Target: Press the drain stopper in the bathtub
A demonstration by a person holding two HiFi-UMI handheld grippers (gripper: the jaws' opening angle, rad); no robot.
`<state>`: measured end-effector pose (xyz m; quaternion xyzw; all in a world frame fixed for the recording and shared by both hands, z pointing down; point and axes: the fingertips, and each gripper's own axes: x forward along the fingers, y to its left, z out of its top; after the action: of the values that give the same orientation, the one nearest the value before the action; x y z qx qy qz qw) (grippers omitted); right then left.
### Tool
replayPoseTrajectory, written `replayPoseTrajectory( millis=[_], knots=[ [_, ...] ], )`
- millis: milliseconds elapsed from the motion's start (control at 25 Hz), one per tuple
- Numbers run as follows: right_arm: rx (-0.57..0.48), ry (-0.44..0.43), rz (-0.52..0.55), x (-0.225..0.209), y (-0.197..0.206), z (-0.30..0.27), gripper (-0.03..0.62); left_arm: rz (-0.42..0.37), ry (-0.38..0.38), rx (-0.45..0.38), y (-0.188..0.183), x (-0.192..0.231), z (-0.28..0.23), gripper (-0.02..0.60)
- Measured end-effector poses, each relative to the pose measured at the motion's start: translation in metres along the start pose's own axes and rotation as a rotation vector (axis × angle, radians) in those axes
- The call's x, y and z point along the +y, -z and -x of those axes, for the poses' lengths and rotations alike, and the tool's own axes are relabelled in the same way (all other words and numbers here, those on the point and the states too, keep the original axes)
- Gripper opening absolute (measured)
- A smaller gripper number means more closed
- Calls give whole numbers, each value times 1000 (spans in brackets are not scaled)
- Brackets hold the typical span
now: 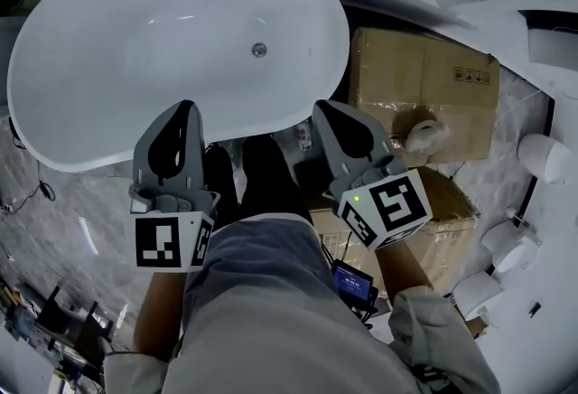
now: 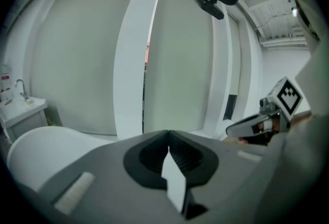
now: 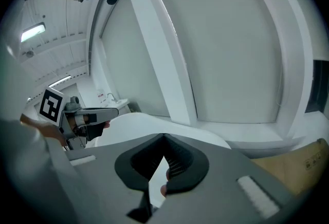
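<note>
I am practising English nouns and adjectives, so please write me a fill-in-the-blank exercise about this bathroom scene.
1. The drain stopper sits in the floor of the white ____.
2. The left gripper and the right gripper both have their jaws ____.
3. Right of the tub stands a brown ____ box.
Missing words: bathtub; shut; cardboard.

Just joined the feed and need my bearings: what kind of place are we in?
Probably a bathroom-fixture showroom or storeroom: a freestanding bathtub, cardboard boxes beside it, white fixtures at right.
</note>
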<state>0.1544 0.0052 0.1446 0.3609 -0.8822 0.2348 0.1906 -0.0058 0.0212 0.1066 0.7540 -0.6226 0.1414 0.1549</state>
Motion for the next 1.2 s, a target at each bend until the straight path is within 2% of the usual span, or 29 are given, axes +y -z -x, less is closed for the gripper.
replayPoseTrajectory(
  millis=[280,560,800,1200],
  knots=[
    [13,-13,52,-8,6,-45,0,1,-24,6,21,10,-35,0],
    [-2,3,49,-28,23,-87,0,24,-36,26,46,28,-58,0],
    [41,44,42,-42,56,-116,0,33,-11,56,77,30,-75,0],
    [84,63,25,-57,115,-159,0,75,13,79,132,45,-97,0]
  ],
)
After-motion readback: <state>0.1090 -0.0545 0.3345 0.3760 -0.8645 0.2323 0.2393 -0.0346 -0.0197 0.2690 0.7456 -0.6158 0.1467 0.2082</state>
